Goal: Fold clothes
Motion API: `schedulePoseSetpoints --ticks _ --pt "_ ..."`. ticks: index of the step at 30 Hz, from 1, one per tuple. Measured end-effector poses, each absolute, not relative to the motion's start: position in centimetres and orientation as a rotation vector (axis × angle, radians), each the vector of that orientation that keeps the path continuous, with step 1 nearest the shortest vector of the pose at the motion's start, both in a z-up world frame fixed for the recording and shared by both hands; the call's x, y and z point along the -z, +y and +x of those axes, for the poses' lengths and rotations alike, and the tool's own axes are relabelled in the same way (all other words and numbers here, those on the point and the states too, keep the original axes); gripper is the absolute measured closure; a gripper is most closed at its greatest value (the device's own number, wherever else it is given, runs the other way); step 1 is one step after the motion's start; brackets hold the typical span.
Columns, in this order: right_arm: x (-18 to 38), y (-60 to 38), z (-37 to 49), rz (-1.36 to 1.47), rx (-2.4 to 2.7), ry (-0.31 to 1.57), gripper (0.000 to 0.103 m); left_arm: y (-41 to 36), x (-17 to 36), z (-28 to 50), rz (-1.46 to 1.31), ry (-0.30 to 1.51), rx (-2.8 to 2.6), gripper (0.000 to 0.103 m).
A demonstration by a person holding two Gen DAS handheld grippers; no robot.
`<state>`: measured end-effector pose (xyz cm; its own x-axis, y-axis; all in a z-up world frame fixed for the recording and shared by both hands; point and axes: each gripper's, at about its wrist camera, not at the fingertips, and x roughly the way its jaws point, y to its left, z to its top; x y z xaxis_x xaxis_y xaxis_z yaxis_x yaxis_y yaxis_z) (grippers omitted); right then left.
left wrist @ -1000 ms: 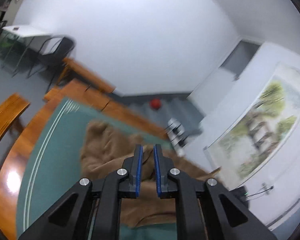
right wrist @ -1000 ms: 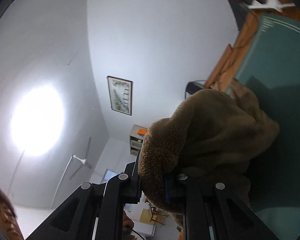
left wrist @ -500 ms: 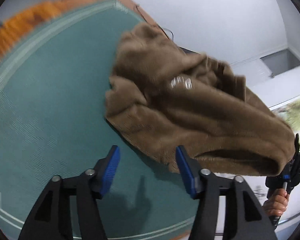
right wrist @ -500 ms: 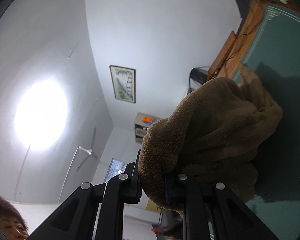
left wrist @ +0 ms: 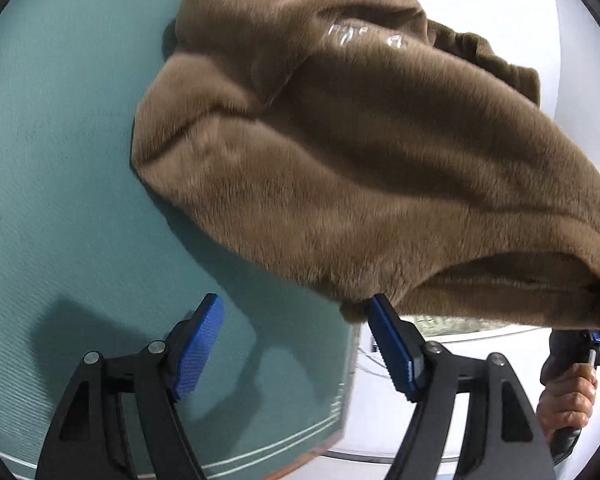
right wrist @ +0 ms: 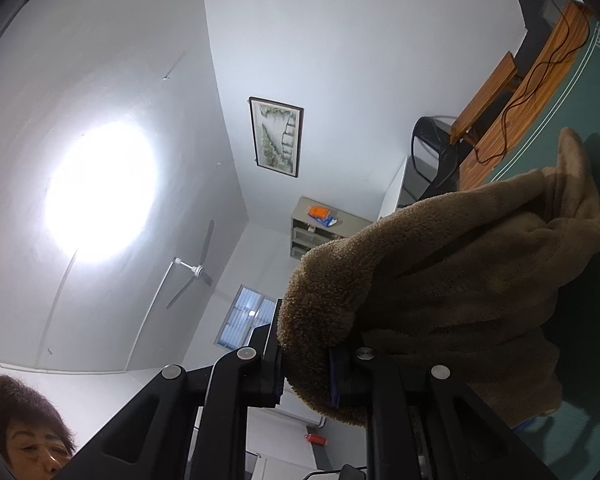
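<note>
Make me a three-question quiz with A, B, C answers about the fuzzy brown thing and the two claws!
1. Where does the far end of the fuzzy garment rest?
A. on the green mat
B. on a chair
C. on the floor

2. What colour are the left claw pads?
A. red
B. blue
C. yellow

3. What is the right claw doing?
A. hanging open
B. pinching the garment
C. holding a cup

Answers: 1 A, the brown fabric lies against the green mat. 2 B, both pads look blue. 3 B, fabric is squeezed between its fingers.
</note>
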<state>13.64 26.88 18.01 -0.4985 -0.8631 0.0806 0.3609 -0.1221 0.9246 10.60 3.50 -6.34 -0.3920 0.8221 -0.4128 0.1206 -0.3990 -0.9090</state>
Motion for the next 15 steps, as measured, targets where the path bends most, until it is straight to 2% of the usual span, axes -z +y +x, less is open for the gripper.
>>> schedulePoseSetpoints --ticks 4,13,15 --pt "-18.7 25.9 13.3 0.629 1.735 -1.238 0.084 3.5 7.2 11.0 -1.290 -1.391 -1.823 0.025" --pt "-20.9 24.5 13.6 0.624 1.701 -1.204 0.084 1.7 8.6 9.6 -1.090 -1.745 -1.698 0.022" --pt "-21.2 24.2 13.6 0.622 1.701 -1.201 0.084 2.3 8.7 9.8 -1.085 -1.746 -1.687 0.022"
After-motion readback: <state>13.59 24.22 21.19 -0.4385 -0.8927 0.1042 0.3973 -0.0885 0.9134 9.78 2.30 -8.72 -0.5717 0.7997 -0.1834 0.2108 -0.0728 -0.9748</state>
